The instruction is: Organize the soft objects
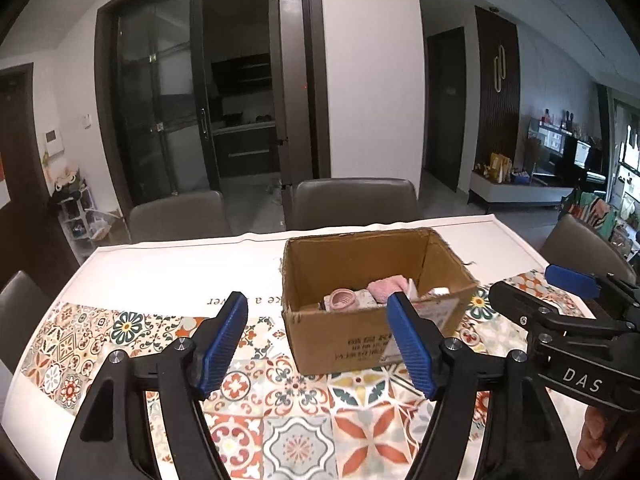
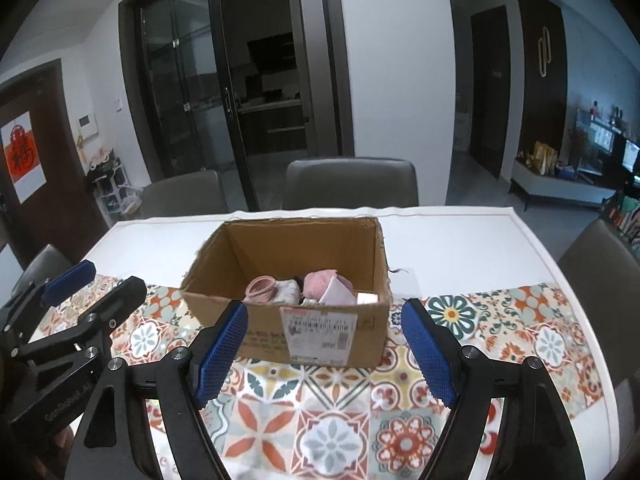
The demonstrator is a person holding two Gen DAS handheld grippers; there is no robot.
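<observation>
Left gripper hovers over the patterned cloth at the near-left of the table, jaws spread wide, nothing between the blue pads. From its camera the box sits just ahead, its near wall partly behind the right pad; from the right wrist view the same left gripper appears at the far left edge, side-on, also spread. Box is open-topped cardboard, upright, standing where the patterned cloth meets the plain white part of the table, with a white label on its near wall. Soft items lie in the bottom of the box, toward its near-right corner: a pink ribbed ring at left, a pale printed piece touching it, then a pink fuzzy bundle, then a folded white-pink cloth; exact type of each cannot be told. The same pile shows in the left view, ring and pink bundle side by side. Right gripper hovers in front of the box, jaws wide, pads clear of the box and empty; in the left view it enters from the right edge, just beside the box's right corner. Grey chairs stand along the far table edge.
</observation>
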